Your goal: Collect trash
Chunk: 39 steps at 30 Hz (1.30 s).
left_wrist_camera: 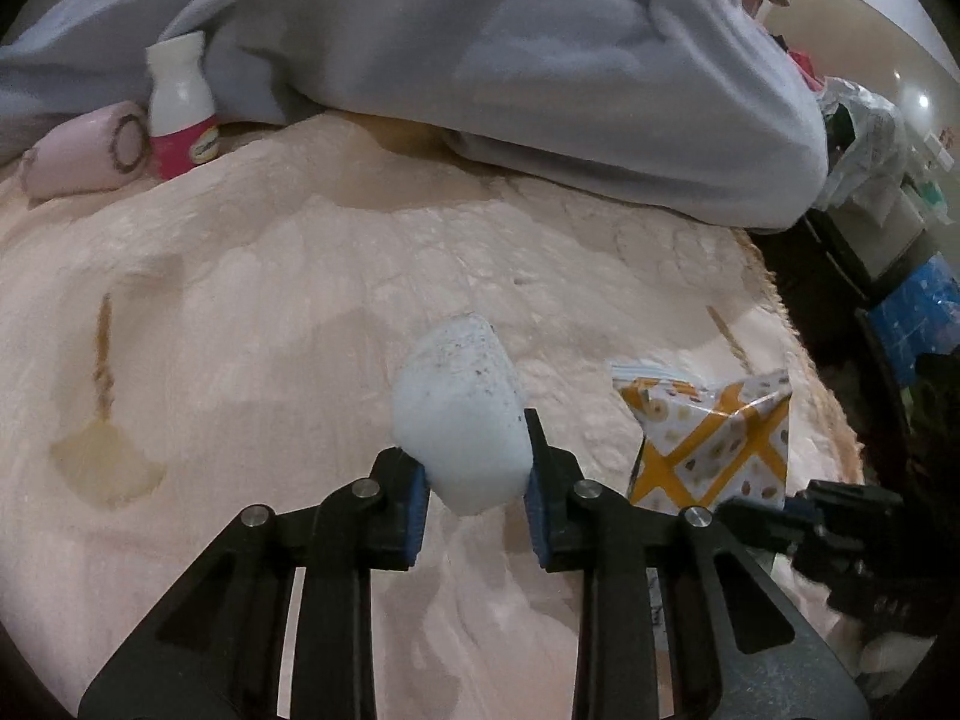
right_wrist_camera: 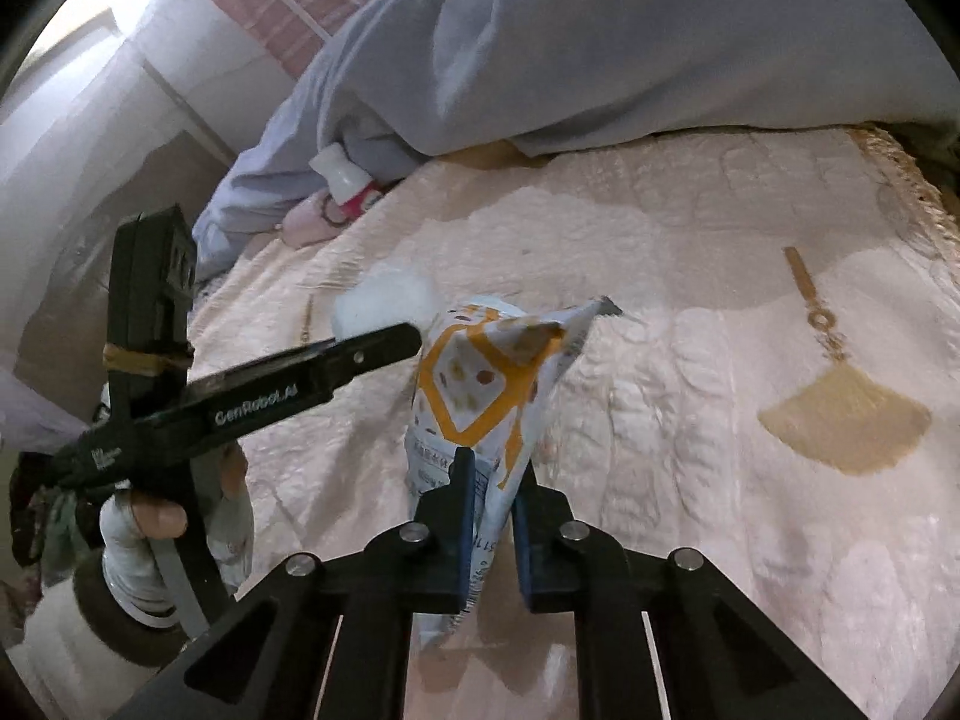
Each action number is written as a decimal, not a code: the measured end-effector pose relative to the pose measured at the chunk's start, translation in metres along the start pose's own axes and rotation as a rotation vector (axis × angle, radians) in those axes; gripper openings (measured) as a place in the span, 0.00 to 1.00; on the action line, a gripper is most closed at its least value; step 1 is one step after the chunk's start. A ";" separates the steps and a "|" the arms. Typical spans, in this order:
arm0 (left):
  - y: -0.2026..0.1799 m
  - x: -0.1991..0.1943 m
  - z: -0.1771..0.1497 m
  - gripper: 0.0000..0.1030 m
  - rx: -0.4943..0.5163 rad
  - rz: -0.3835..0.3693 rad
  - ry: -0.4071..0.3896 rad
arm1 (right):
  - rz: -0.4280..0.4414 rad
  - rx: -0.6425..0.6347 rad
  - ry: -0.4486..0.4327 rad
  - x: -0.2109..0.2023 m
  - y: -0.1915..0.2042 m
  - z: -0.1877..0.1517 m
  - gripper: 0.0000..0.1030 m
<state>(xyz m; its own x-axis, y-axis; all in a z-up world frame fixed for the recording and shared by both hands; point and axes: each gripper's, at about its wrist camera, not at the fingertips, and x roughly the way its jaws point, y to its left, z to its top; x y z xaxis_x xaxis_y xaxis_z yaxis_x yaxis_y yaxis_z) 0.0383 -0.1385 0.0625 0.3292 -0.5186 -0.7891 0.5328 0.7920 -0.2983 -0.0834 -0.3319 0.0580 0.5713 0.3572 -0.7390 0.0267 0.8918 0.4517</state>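
Left gripper [left_wrist_camera: 475, 483] is clamped on a white foam block [left_wrist_camera: 459, 414], its blue pads [left_wrist_camera: 536, 504] pressing the lower sides of the block, which stands up tilted between the jaws. Beyond it and far to its left, a pink roll [left_wrist_camera: 84, 150] lies on the pink bedspread [left_wrist_camera: 270, 276] just beside a white bottle with a pink label [left_wrist_camera: 179, 105]; both sit against the edge of a grey-blue blanket [left_wrist_camera: 510, 60] bunched across the far side of the bed. A gold tassel pattern [left_wrist_camera: 105, 444] marks the bedspread to this gripper's left. Just to its right hangs a white and orange snack wrapper [left_wrist_camera: 711, 438].

Right gripper [right_wrist_camera: 491, 504] is pinched tight on the lower part of that snack wrapper [right_wrist_camera: 480, 384], which rises crumpled from between its jaws. To the left of this gripper the person's hand [right_wrist_camera: 150, 528] grips the handle of the other tool, whose black finger [right_wrist_camera: 336, 360] reaches in front of the foam block [right_wrist_camera: 384, 300], just beside the wrapper.
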 end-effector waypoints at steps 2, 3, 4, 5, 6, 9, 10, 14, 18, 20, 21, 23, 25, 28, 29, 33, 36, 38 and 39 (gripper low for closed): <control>-0.006 -0.016 -0.009 0.23 -0.003 -0.005 -0.011 | 0.016 0.012 -0.010 -0.012 0.000 -0.004 0.09; -0.010 -0.023 -0.014 0.23 -0.001 -0.006 -0.015 | 0.020 0.015 -0.017 -0.019 0.000 -0.006 0.09; -0.014 -0.031 -0.018 0.23 0.001 -0.007 -0.019 | 0.026 0.020 -0.026 -0.029 0.000 -0.010 0.09; -0.019 -0.037 -0.022 0.23 -0.002 -0.010 -0.022 | 0.029 0.024 -0.032 -0.035 -0.001 -0.012 0.09; -0.023 -0.041 -0.026 0.23 -0.007 -0.014 -0.022 | 0.033 0.031 -0.044 -0.045 -0.001 -0.014 0.09; -0.033 -0.050 -0.039 0.23 -0.022 -0.017 -0.009 | 0.022 0.041 -0.060 -0.065 -0.003 -0.022 0.09; -0.037 -0.054 -0.044 0.23 -0.026 -0.019 -0.008 | 0.014 0.047 -0.057 -0.068 -0.004 -0.025 0.09; -0.045 -0.069 -0.057 0.23 -0.028 0.001 -0.025 | -0.121 0.079 -0.059 -0.077 -0.012 -0.032 0.21; -0.041 -0.080 -0.065 0.23 -0.031 0.022 -0.034 | -0.145 0.073 -0.028 -0.068 -0.004 -0.029 0.85; -0.038 -0.081 -0.069 0.23 -0.033 0.032 -0.030 | -0.167 0.040 -0.013 -0.056 0.008 -0.026 0.85; -0.037 -0.080 -0.070 0.23 -0.034 0.035 -0.028 | -0.183 0.018 -0.004 -0.048 0.014 -0.024 0.85; -0.035 -0.079 -0.073 0.23 -0.041 0.035 -0.021 | -0.213 -0.009 0.031 -0.037 0.018 -0.026 0.85; -0.033 -0.077 -0.075 0.23 -0.048 0.033 -0.016 | -0.236 -0.023 0.068 -0.016 0.024 -0.022 0.85; -0.033 -0.076 -0.078 0.23 -0.057 0.021 -0.008 | -0.314 -0.076 0.098 0.010 0.027 -0.020 0.83; -0.035 -0.076 -0.079 0.23 -0.055 0.014 -0.008 | -0.318 -0.080 0.087 0.008 0.025 -0.023 0.70; -0.052 -0.076 -0.079 0.23 -0.038 -0.016 -0.009 | -0.230 -0.061 0.057 -0.020 0.019 -0.026 0.31; -0.063 -0.077 -0.078 0.23 -0.027 -0.033 -0.014 | -0.223 -0.104 0.035 -0.039 0.023 -0.025 0.29; -0.067 -0.078 -0.079 0.23 -0.029 -0.043 -0.014 | -0.196 -0.096 0.031 -0.048 0.020 -0.023 0.29; -0.068 -0.079 -0.080 0.23 -0.029 -0.041 -0.016 | -0.186 -0.086 0.028 -0.050 0.017 -0.022 0.33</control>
<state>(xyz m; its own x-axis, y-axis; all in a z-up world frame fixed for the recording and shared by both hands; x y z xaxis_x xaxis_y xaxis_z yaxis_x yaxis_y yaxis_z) -0.0864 -0.1254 0.1025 0.3195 -0.5559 -0.7673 0.5238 0.7785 -0.3458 -0.1297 -0.3279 0.0914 0.5401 0.1905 -0.8198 0.0585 0.9632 0.2624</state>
